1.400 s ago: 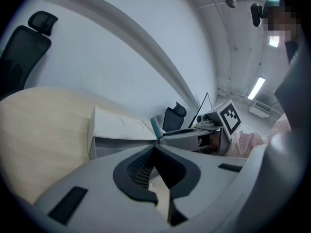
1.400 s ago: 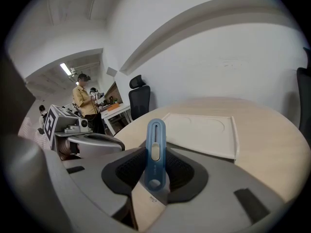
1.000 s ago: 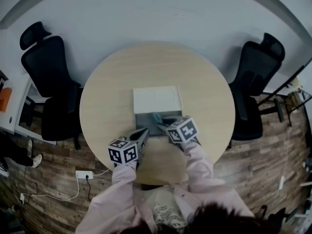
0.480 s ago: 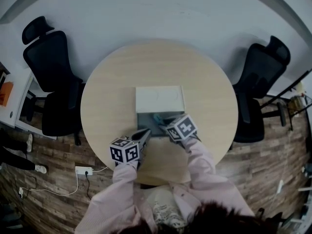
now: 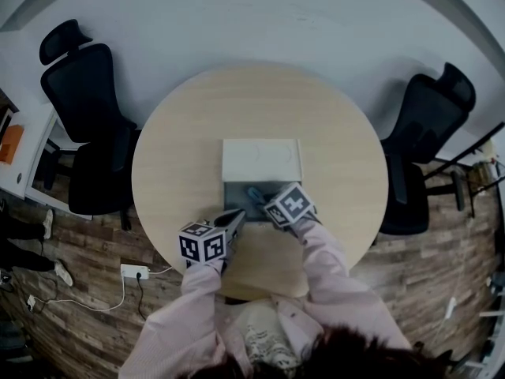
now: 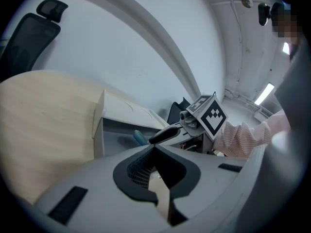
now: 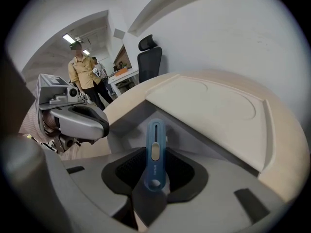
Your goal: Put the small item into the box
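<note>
A box stands in the middle of the round wooden table (image 5: 181, 140), its white lid (image 5: 261, 159) folded back and its grey inside (image 5: 241, 198) open. The small item is a blue utility knife (image 7: 154, 152). My right gripper (image 7: 153, 155) is shut on it and holds it over the box's near part; the knife's tip (image 5: 254, 193) points into the box. My left gripper (image 5: 232, 219) rests at the box's near-left corner, its jaws together and empty. From the left gripper view I see the box wall (image 6: 99, 130), the knife (image 6: 139, 137) and the right gripper's finger (image 6: 167, 134).
Black office chairs stand left (image 5: 87, 125) and right (image 5: 426, 148) of the table. A power strip (image 5: 134, 271) lies on the wood floor near the left. Two people (image 7: 83, 76) stand far back in the right gripper view.
The right gripper with the knife has edged slightly left over the box. The left gripper has stayed where it was.
</note>
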The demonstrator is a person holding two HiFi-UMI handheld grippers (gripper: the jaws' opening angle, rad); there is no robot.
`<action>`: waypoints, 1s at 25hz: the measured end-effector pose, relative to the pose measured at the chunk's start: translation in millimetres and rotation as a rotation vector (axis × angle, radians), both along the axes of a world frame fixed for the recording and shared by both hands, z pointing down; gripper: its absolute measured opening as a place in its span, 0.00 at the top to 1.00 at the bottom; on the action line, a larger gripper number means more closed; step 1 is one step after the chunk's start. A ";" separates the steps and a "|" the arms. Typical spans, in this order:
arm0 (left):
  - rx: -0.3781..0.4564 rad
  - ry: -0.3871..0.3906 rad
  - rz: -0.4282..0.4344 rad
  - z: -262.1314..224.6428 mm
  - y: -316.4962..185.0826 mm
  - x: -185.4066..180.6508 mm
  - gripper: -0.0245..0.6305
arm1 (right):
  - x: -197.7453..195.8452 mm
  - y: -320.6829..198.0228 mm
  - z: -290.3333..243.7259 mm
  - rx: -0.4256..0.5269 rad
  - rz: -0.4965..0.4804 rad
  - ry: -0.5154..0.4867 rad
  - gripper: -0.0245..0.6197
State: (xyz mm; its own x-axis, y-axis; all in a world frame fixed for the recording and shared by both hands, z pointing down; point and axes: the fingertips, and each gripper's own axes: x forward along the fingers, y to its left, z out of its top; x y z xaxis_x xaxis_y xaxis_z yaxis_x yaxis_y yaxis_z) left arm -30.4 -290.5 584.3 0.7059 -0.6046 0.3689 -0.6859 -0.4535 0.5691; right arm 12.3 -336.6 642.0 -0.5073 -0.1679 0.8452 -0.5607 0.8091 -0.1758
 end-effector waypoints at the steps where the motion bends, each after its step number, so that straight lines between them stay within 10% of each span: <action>1: -0.002 0.000 -0.001 0.6 0.1 -0.5 0.95 | -0.5 0.1 1.9 -0.002 -0.006 0.007 0.76; 25: -0.033 0.009 0.001 8.6 -1.7 -2.6 0.95 | -0.8 -4.1 27.1 -0.029 -0.057 0.148 0.76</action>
State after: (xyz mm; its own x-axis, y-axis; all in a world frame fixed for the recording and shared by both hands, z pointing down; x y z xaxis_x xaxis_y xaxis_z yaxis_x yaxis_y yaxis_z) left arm -32.9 -292.2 592.9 0.7097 -0.5916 0.3825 -0.6803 -0.4347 0.5901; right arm 11.4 -340.7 669.2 -0.3847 -0.1172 0.9156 -0.5356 0.8362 -0.1180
